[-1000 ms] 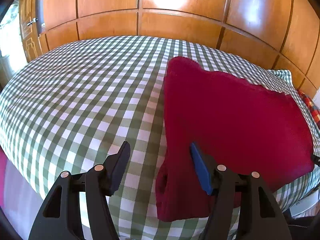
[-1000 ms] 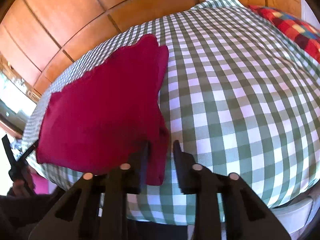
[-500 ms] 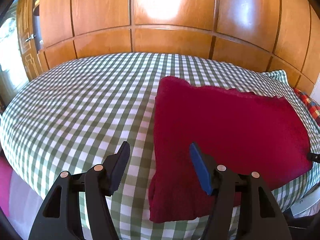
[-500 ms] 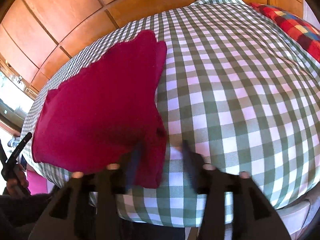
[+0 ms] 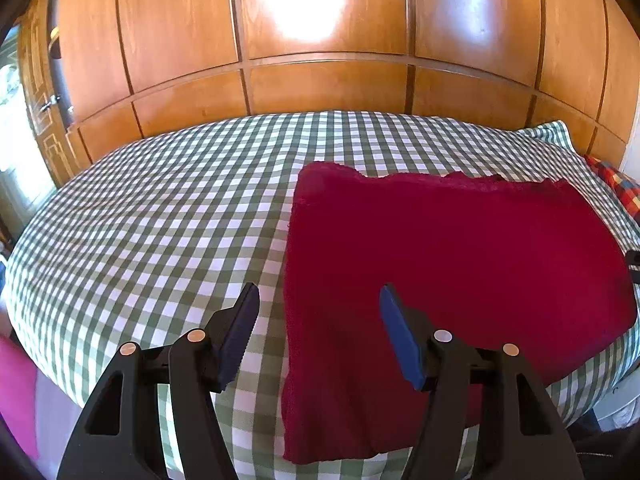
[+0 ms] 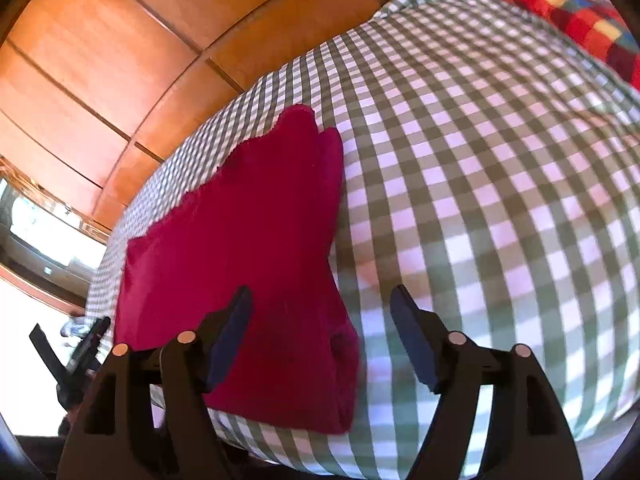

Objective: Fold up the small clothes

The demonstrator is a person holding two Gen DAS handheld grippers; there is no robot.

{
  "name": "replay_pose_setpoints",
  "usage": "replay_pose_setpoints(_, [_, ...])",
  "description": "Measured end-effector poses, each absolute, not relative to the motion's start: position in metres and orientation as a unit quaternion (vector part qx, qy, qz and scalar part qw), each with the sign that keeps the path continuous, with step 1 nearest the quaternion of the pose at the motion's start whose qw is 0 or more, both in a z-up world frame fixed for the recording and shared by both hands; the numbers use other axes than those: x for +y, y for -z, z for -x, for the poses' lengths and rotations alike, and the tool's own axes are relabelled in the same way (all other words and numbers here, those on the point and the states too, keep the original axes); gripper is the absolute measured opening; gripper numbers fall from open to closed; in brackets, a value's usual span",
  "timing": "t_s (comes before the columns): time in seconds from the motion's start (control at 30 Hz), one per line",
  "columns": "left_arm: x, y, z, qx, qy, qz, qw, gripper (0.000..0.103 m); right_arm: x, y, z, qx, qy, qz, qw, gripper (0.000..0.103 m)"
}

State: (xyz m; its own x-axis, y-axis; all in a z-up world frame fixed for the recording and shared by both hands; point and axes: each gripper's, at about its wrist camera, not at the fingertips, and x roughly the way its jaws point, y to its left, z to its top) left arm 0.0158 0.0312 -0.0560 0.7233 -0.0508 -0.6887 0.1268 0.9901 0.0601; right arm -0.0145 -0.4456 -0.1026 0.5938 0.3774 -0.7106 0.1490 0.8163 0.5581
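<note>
Cloth (image 5: 440, 264), dark red, lies flat on the bed (image 5: 160, 220), with one folded layer on top. Its far edge looks wavy. Your left claw (image 5: 318, 336) is spread and holds nothing; the cloth's left edge runs away from you between its fingers, and most of the cloth lies to the right of it. Your right claw (image 6: 320, 332) has just been opening and is spread now, nothing pinched; the cloth's near right corner sits under it, and the rest stretches left and away. The cloth's long side runs from one claw to the other. I think both claws are about equally near a corner.
</note>
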Motion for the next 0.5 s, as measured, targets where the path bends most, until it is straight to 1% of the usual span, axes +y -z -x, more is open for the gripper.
replay_pose_setpoints(0.23, [0.019,0.058,-0.022,0.370,0.059,-0.070,0.924,0.062,-0.448,0.116,0.004,0.460,-0.084,-0.301,0.831,0.078])
replay_pose_setpoints(0.5, [0.008,0.063,-0.029,0.379,0.079,-0.078,0.919,0.062,-0.448,0.121,0.007,0.462,-0.105,-0.301,0.828,0.079])
